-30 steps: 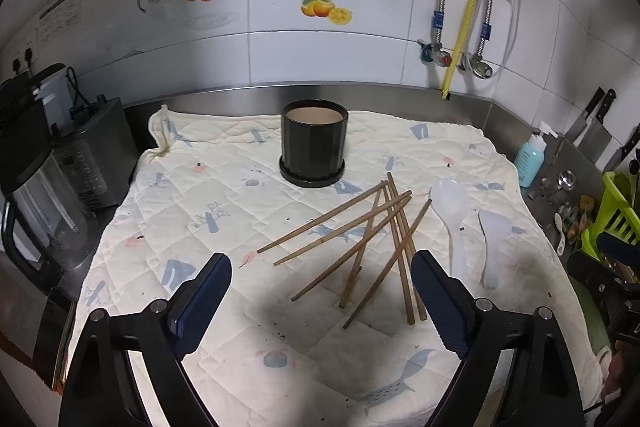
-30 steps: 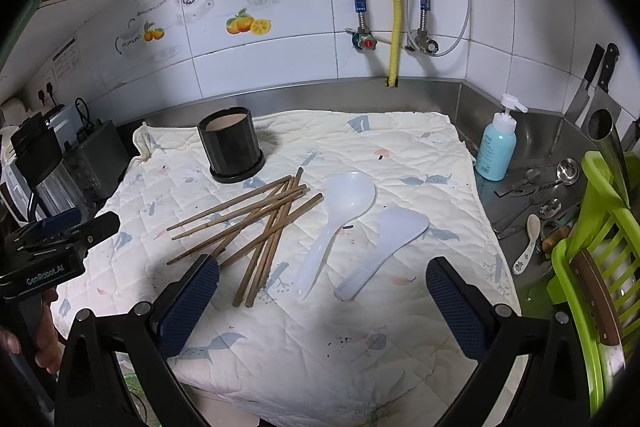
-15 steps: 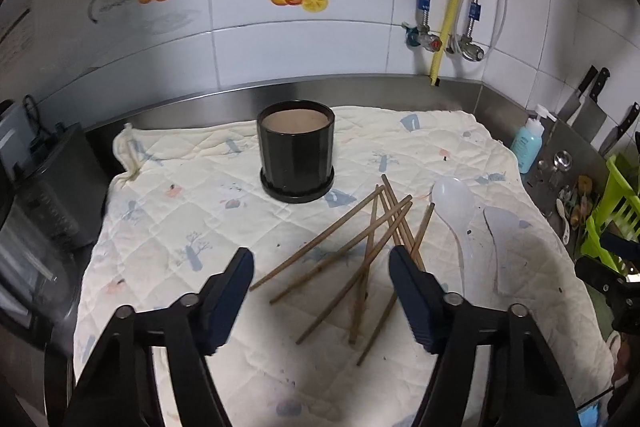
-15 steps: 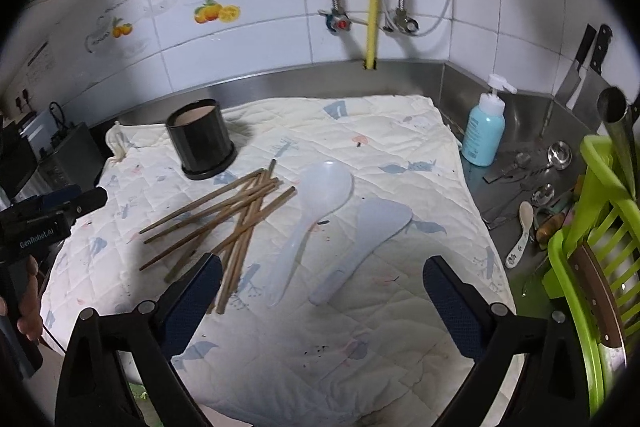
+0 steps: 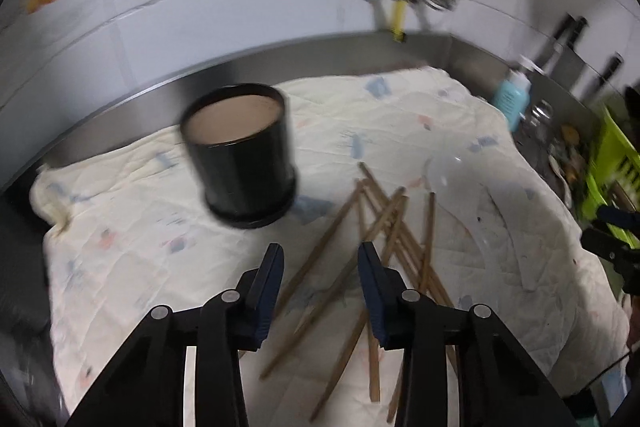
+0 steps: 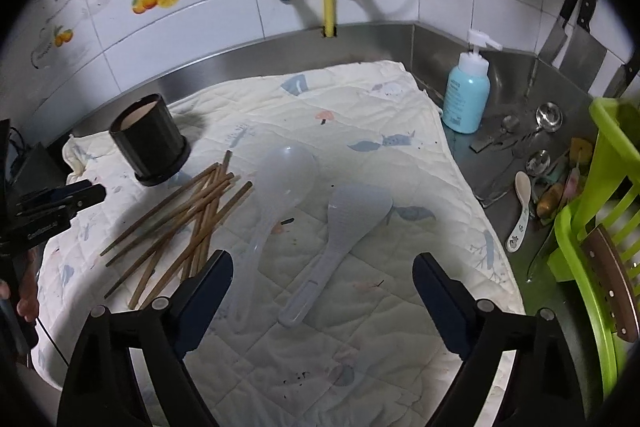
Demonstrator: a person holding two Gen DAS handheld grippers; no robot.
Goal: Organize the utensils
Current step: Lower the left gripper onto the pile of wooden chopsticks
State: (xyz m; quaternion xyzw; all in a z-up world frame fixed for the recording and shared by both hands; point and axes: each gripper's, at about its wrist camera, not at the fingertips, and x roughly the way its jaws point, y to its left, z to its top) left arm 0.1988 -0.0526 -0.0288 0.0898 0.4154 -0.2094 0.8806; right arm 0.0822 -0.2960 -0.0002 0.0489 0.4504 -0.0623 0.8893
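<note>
Chopsticks (image 5: 384, 239), a loose heap of thin brown wooden sticks, lie crossed on the cream quilted cloth with small blue and pink prints (image 5: 120, 267) at the centre of the left wrist view. The left gripper (image 5: 320, 267), black with dark blue pads, sits low in that frame above their near ends; its jaws have just been closing, a gap remains, and the pads press on nothing, though two or three sticks show in the gap (this view is blurred). Behind the heap, left of centre, stands the round black holder with a pale inside (image 5: 240, 163), upright on the cloth.

In the right wrist view the right gripper (image 6: 324, 275) is spread wide and grasps nothing. Between and beyond its fingers lie the translucent white plastic ladle (image 6: 280, 183) and the translucent white plastic rice paddle (image 6: 344, 223), side by side, just right of the chopsticks. At right a light blue pump bottle (image 6: 466, 95) stands on the steel counter (image 6: 500, 83), and a lime green plastic rack (image 6: 600, 227) fills the right edge.
</note>
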